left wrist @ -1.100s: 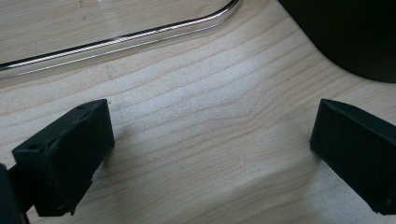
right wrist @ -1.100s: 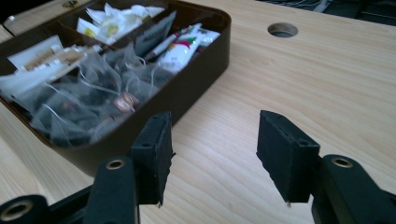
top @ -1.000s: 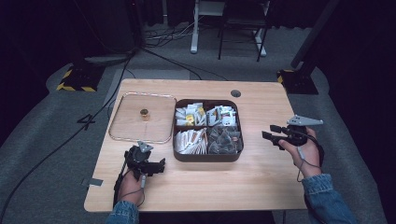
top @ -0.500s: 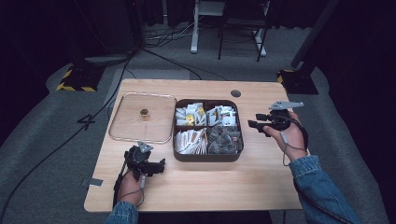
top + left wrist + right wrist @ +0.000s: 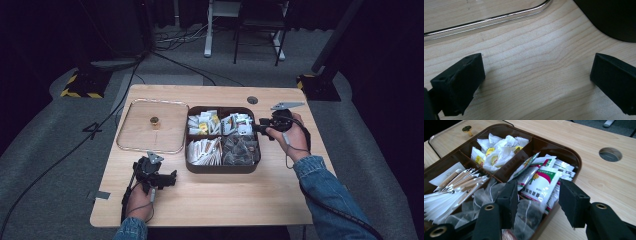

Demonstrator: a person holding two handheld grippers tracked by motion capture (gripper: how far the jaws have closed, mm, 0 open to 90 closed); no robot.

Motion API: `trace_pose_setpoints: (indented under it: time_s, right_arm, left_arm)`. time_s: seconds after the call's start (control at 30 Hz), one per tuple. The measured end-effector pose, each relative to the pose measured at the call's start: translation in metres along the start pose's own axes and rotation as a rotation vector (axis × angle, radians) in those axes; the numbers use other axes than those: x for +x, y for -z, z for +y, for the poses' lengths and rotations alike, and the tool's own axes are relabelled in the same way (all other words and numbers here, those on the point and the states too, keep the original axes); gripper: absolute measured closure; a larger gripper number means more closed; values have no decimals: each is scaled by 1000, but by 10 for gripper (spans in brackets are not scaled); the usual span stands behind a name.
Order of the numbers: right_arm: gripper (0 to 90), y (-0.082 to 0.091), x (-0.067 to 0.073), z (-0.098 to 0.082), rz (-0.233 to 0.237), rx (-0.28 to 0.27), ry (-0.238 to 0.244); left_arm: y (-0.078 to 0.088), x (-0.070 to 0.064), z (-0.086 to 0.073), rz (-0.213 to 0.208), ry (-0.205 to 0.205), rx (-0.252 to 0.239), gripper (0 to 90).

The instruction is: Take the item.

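Right gripper (image 5: 536,202) hovers at the brown divided tray's (image 5: 220,167) far-right edge, fingers spread over the red-and-green sachets (image 5: 540,182) — nothing pinched. Left gripper (image 5: 167,179) rests low on the desk (image 5: 225,200) beside the clear lid (image 5: 145,149), fingers spread wide — empty.

The person wears blue jean sleeves (image 5: 327,187). Each hand holds a black gripper. The right gripper (image 5: 536,202) has blocky black jaws, brass rings and a grey three-cornered plate (image 5: 286,106). The left gripper (image 5: 172,177) trails a thin cable (image 5: 152,192).
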State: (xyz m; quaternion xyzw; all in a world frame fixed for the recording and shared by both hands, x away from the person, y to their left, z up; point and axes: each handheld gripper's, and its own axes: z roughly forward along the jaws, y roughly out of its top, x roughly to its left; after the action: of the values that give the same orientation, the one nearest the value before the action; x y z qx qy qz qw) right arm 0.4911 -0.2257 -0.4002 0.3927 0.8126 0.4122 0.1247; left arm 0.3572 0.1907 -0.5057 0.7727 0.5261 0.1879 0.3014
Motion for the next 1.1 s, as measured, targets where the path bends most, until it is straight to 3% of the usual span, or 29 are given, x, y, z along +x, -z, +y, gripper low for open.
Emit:
trace_pose_setpoints:
  time_s: [0.13, 0.47, 0.7, 1.1]
  right_arm:
    - [503, -16, 4, 5, 10, -5, -32]
    - [504, -42, 9, 4, 36, 21, -53]
    - [505, -55, 11, 7, 59, -3, -102]
    - [544, -78, 19, 11, 55, 44, -102]
  left_arm:
    - [-1, 0, 1, 3, 4, -1, 0]
    - [-1, 0, 1, 4, 3, -1, 0]
    - [-1, 0, 1, 3, 4, 0, 0]
    - [-1, 0, 1, 3, 4, 0, 0]
